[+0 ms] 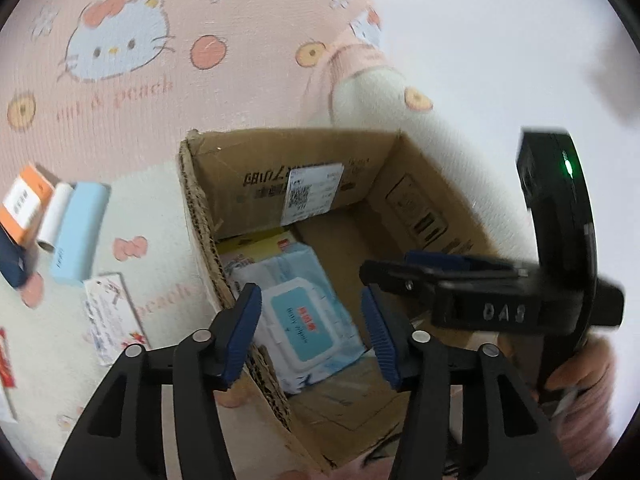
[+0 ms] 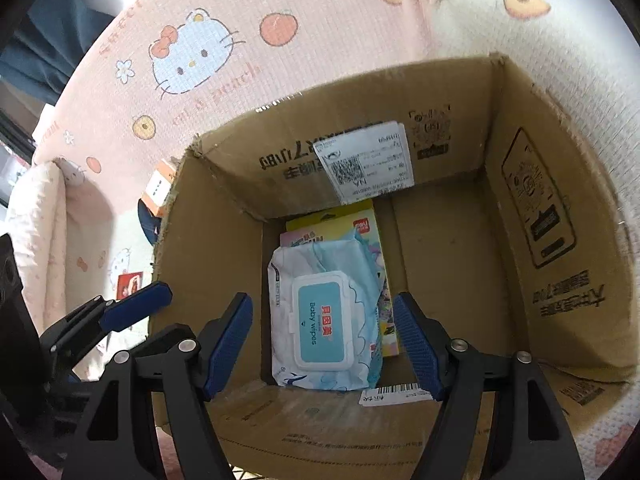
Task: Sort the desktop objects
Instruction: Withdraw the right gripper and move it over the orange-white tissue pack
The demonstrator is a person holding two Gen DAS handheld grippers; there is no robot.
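Observation:
An open cardboard box (image 1: 248,184) (image 2: 540,208) stands on a pink cartoon-print cloth. A pack of baby wipes (image 1: 304,320) (image 2: 324,316) lies on its floor, on top of a flat yellow packet (image 2: 340,220) (image 1: 256,244). My left gripper (image 1: 312,332) is open and empty, hovering over the box's left wall. My right gripper (image 2: 324,344) is open and empty above the wipes, inside the box opening. The right gripper also shows in the left wrist view (image 1: 472,292), and a left finger shows in the right wrist view (image 2: 136,312).
Left of the box on the cloth lie a light blue box (image 1: 78,236), a white tube (image 1: 54,216), an orange-and-white box (image 1: 24,204) (image 2: 160,188), a dark blue item (image 1: 12,264) and a printed card pack (image 1: 112,316). A red-and-white packet (image 2: 130,284) lies there too.

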